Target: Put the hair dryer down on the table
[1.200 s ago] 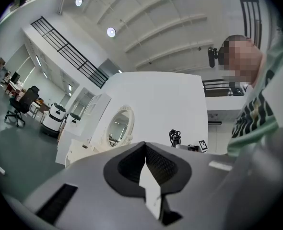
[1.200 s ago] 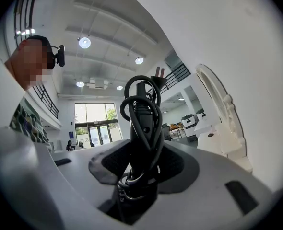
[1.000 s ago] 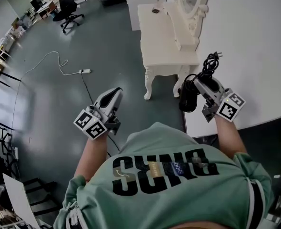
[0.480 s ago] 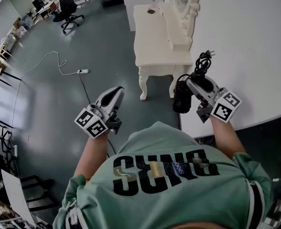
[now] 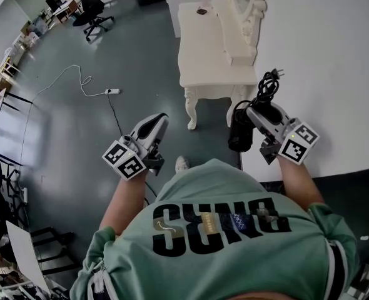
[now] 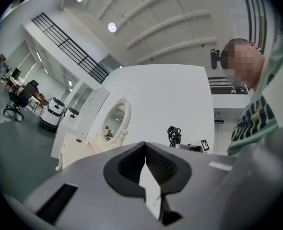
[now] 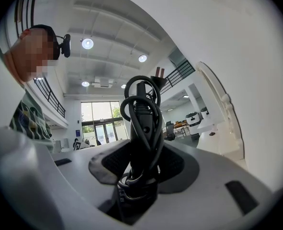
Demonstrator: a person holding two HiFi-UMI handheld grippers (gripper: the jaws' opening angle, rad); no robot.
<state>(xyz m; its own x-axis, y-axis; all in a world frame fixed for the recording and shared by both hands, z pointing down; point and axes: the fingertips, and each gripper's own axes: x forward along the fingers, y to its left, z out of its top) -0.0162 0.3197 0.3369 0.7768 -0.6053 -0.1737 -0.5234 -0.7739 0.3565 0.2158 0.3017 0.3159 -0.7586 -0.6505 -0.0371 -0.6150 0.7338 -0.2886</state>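
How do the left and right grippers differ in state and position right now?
The left gripper has its jaws together and empty; the right gripper is shut on the hair dryer. The left gripper hangs over the floor, the right gripper at the edge of the white table. Each carries a marker cube.

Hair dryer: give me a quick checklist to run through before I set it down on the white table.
1. Grip: the right tool is shut on the hair dryer by its handle. Ok.
2. Cord: coiled in a bundle, nothing dangling. Ok.
3. Landing spot: the white table beside the right tool is bare. Ok.
4. Dryer above the tabletop: its barrel hangs at the table's edge, partly over the floor. Not ok.
5. Left tool: shut, empty, away over the floor. Ok.
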